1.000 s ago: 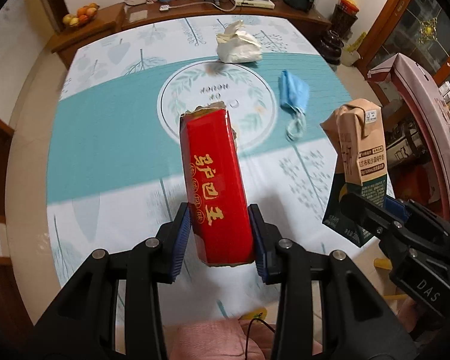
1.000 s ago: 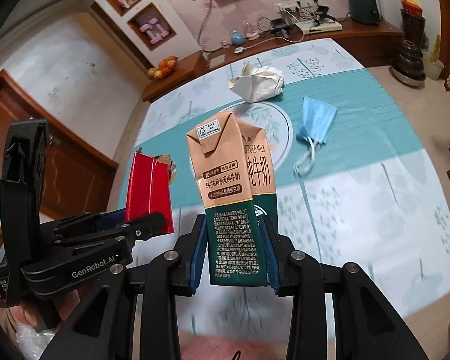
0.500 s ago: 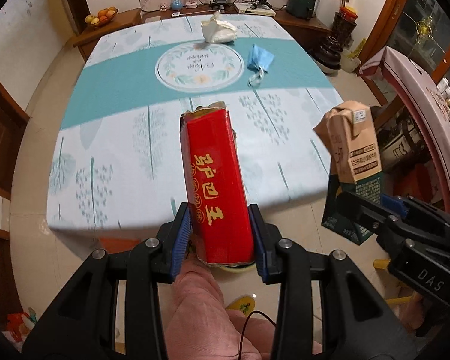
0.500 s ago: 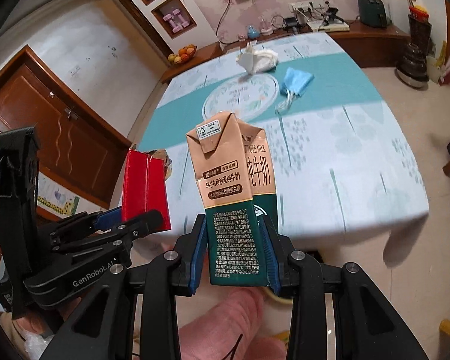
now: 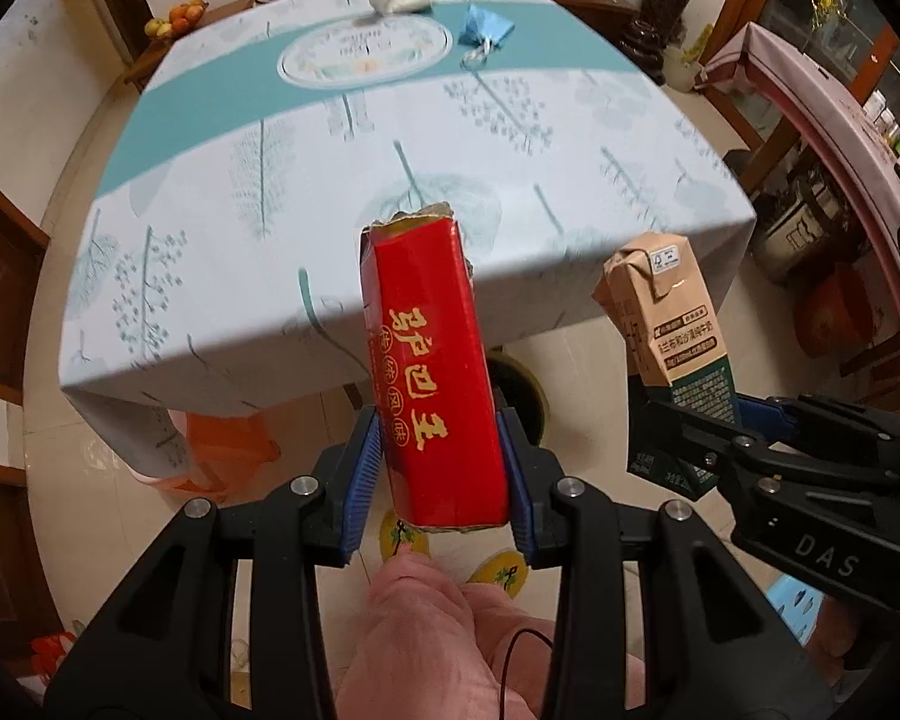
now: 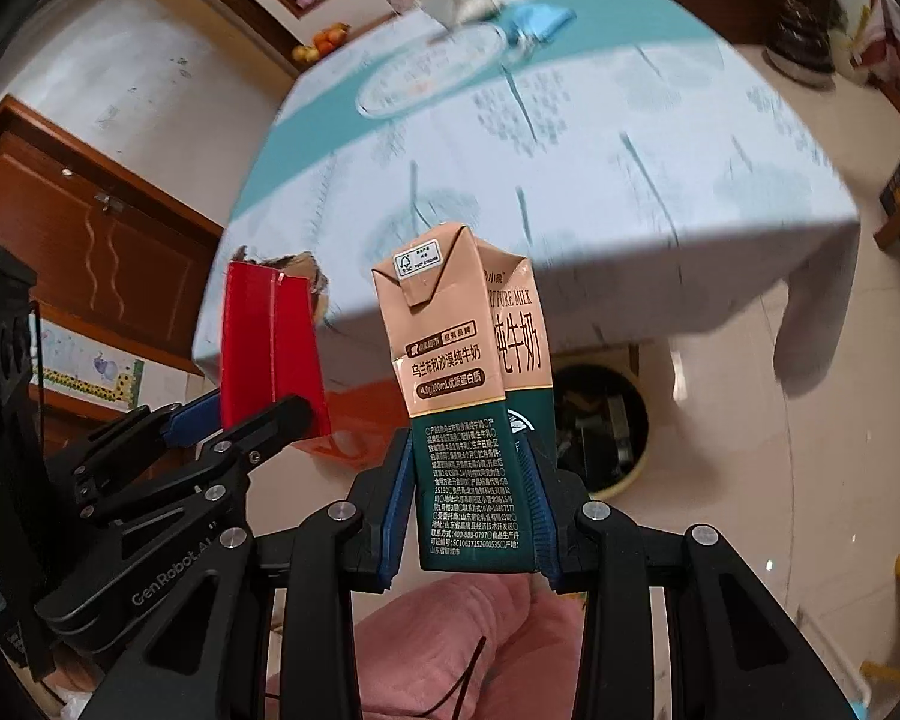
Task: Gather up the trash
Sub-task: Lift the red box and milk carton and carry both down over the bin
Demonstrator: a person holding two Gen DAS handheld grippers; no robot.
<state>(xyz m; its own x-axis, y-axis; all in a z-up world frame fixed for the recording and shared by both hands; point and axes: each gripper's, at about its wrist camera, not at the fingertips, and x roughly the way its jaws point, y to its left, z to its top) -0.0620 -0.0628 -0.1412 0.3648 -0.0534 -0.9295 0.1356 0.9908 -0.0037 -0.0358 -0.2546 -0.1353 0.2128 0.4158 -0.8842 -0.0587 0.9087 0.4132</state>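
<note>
Tilting steeply floorward, gripper (image 5: 441,480) on red box (image 5: 432,372)

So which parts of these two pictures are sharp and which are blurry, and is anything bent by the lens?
Left wrist view: the red box in the left gripper is crisp; the tablecloth is slightly soft, its edges bowed by the fisheye. Right wrist view: the milk carton in the right gripper is sharp, print readable; the tablecloth, crumpled paper and blue mask are smeared by motion blur.

red box (image 5: 435,384): glossy cardboard, torn top showing rough | milk carton (image 6: 462,420): smooth matt paperboard | tablecloth (image 5: 222,252): lying as smooth printed cloth | floor (image 6: 750,420): shining, glossy tile
</note>
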